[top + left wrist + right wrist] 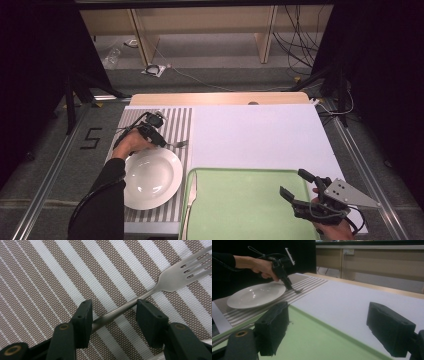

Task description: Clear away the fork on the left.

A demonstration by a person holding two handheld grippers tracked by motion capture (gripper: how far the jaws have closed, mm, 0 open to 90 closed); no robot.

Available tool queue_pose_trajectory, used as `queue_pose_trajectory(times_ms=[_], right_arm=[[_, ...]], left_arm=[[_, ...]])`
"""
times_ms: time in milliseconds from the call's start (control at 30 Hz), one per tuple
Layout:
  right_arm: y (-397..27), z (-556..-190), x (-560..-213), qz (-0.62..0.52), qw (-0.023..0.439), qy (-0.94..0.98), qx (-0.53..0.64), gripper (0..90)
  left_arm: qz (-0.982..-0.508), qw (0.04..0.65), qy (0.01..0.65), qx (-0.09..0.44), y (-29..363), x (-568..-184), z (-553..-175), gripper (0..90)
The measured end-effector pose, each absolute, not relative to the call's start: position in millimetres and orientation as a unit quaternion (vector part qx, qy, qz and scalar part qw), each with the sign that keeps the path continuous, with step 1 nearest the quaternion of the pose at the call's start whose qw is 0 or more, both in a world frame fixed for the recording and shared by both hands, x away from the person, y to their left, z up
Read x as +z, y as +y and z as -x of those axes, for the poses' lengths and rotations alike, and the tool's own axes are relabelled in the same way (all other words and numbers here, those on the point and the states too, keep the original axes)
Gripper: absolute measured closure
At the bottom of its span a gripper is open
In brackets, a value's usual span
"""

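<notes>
Nearest to me, my right gripper (298, 186) hangs over the green tray (250, 210) at about five o'clock of the table, jaws spread wide with nothing between them. A knife (191, 197) lies along the tray's left edge.

Farther out at nine o'clock sits the white plate (150, 177) on the striped placemat (177, 122), and just beyond its rim my left gripper (161, 142) points down at the fork (140, 301). The fork lies flat on the mat, just past the plate's far rim. In the left gripper view its handle runs between my two jaws, long axis slanting from seven o'clock up to two o'clock, tines toward two. The jaws are partly closed and straddle the handle: it meets the inner face of the left one, while the right still seems to show a gap, so I judge the grip not yet made. The handle crosses the jaw line at a slant, so squeezing shut may swing it. My left hand is far nearer the fork; the right is well apart.
</notes>
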State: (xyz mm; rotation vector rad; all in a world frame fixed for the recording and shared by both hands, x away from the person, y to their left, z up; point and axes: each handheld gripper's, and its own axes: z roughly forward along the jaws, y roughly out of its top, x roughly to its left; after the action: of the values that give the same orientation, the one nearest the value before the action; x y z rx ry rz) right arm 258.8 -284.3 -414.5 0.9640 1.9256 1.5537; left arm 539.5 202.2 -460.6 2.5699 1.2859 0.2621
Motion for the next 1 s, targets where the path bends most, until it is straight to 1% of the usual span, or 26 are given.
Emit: queue_pose_trajectory(times_ms=[267, 367, 533, 567, 600, 700, 733, 867, 900, 933, 1000], right_arm=[[-284.5, -259.1, -414.5, -0.353, 0.239, 0.703, 0.569, 19.1], [-284.7, -259.1, -414.5, -0.352, 0.24, 0.703, 0.57, 19.1], [-285.3, -259.5, -414.4, -0.353, 0.239, 0.701, 0.571, 19.1], [-285.8, -259.3, -414.2, -0.355, 0.239, 0.701, 0.57, 19.1], [-285.8, -259.3, -414.2, -0.355, 0.239, 0.701, 0.57, 19.1], [-285.9, -259.8, -414.5, -0.354, 0.24, 0.7, 0.572, 19.1], [-285.9, -259.8, -414.5, -0.354, 0.24, 0.7, 0.572, 19.1], [-285.7, -259.4, -414.2, -0.355, 0.238, 0.701, 0.57, 19.2], [-285.8, -259.6, -414.3, -0.355, 0.239, 0.701, 0.57, 19.2], [-285.9, -259.9, -414.5, -0.355, 0.238, 0.7, 0.572, 19.2], [-286.1, -259.8, -414.3, -0.356, 0.238, 0.7, 0.571, 19.2]], left_arm=[[-0.891, 0.117, 0.43, 0.086, 201.9, -460.3, -540.6, 47.3], [-0.899, 0.094, 0.419, 0.085, 199.0, -461.8, -540.9, 47.0], [-0.897, 0.1, 0.424, 0.071, 201.7, -461.4, -542.8, 49.3], [-0.896, 0.103, 0.426, 0.068, 202.0, -461.5, -542.6, 52.2], [-0.896, 0.104, 0.426, 0.064, 202.4, -461.2, -542.6, 52.2], [-0.897, 0.109, 0.424, 0.059, 202.1, -461.2, -542.0, 58.6], [-0.897, 0.11, 0.424, 0.057, 202.0, -461.1, -541.8, 58.6], [-0.899, 0.111, 0.42, 0.051, 201.2, -460.5, -541.2, 65.4], [-0.9, 0.11, 0.42, 0.05, 201.4, -460.4, -541.2, 67.3], [-0.9, 0.11, 0.419, 0.047, 202.2, -460.2, -541.4, 71.2], [-0.901, 0.11, 0.418, 0.046, 203.1, -460.1, -540.8, 72.9]])
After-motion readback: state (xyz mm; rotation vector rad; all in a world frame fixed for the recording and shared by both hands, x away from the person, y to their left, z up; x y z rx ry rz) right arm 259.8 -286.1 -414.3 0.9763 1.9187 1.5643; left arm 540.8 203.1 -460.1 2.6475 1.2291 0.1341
